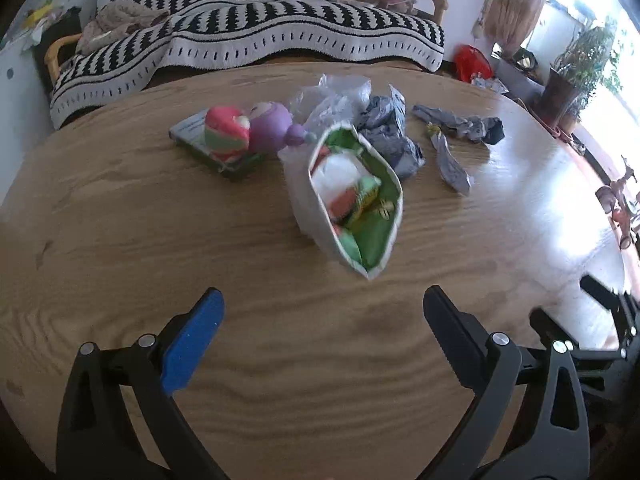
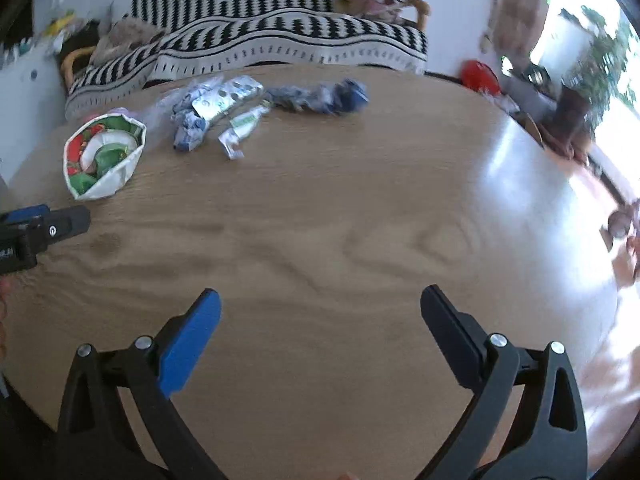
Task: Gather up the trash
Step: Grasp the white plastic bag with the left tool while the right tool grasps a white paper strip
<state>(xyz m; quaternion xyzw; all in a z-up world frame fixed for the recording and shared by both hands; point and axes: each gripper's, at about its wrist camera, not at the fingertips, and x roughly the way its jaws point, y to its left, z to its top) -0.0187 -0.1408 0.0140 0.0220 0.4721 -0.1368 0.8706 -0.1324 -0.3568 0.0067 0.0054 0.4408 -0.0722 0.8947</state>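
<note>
Wooden table fills both views, and the trash sits on its far half. The left gripper hangs low over the wood with its two fingers spread wide and nothing between them. Straight ahead of it, a little way off, stands a small white bag with a green lining, its mouth open and bright scraps inside. Behind the bag lie crumpled grey wrappers and a clear plastic bag. To the right of those lie a flat silver wrapper and a dark twisted wrapper. Left of the bag, a round pink and green toy and a purple toy rest on a small green book.

The right gripper is also spread wide and holds nothing. From it, the white bag sits far off to the left, and the wrappers lie far ahead near the back edge. Bare wood lies between both grippers and the trash. The table's right side shines with window light. A black and white striped blanket covers the seat behind the table.
</note>
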